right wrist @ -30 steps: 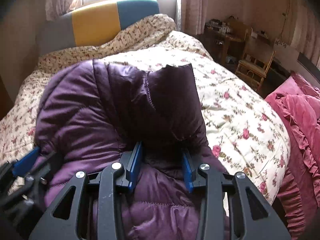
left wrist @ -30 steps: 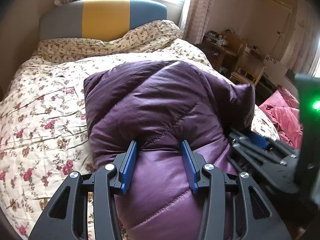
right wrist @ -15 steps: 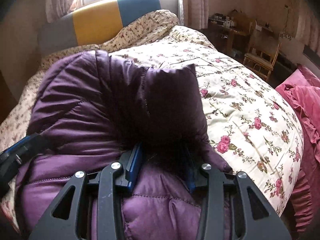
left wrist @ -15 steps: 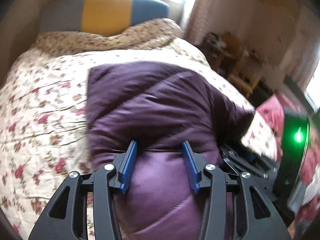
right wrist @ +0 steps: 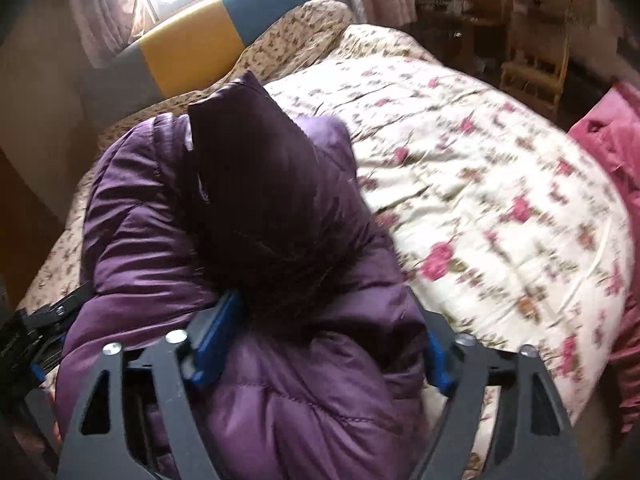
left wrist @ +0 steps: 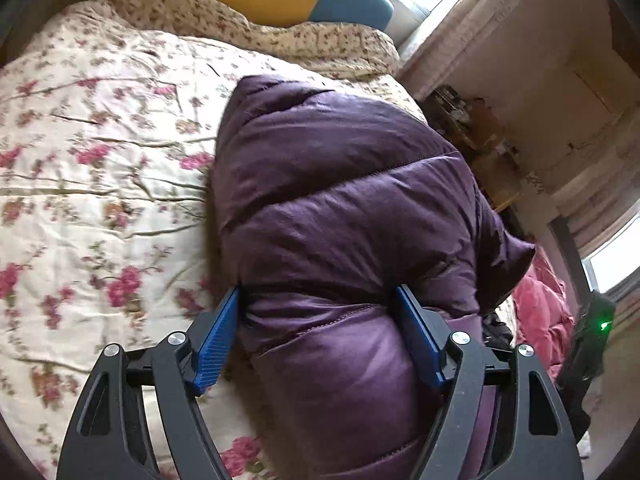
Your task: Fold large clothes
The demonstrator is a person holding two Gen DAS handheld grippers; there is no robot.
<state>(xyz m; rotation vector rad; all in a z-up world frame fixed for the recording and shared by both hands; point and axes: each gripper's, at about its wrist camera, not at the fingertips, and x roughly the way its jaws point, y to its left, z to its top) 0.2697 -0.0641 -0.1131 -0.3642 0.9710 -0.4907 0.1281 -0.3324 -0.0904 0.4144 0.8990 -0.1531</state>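
Observation:
A puffy purple quilted jacket lies bunched on the floral bed; it also fills the right wrist view. My left gripper is shut on a thick fold of the jacket, its blue pads pressed against both sides. My right gripper is shut on another thick fold, with a dark part of the jacket standing up just beyond it. The left gripper's body shows at the lower left of the right wrist view.
The bed has a cream floral quilt and a grey, yellow and teal headboard. A pink ruffled cloth lies off the bed's right side. Wooden furniture and a chair stand by the far wall.
Both grippers have swung with the jacket in them: the left view now tilts and looks toward the left of the bed, the right view toward the right. The jacket has bunched up higher.

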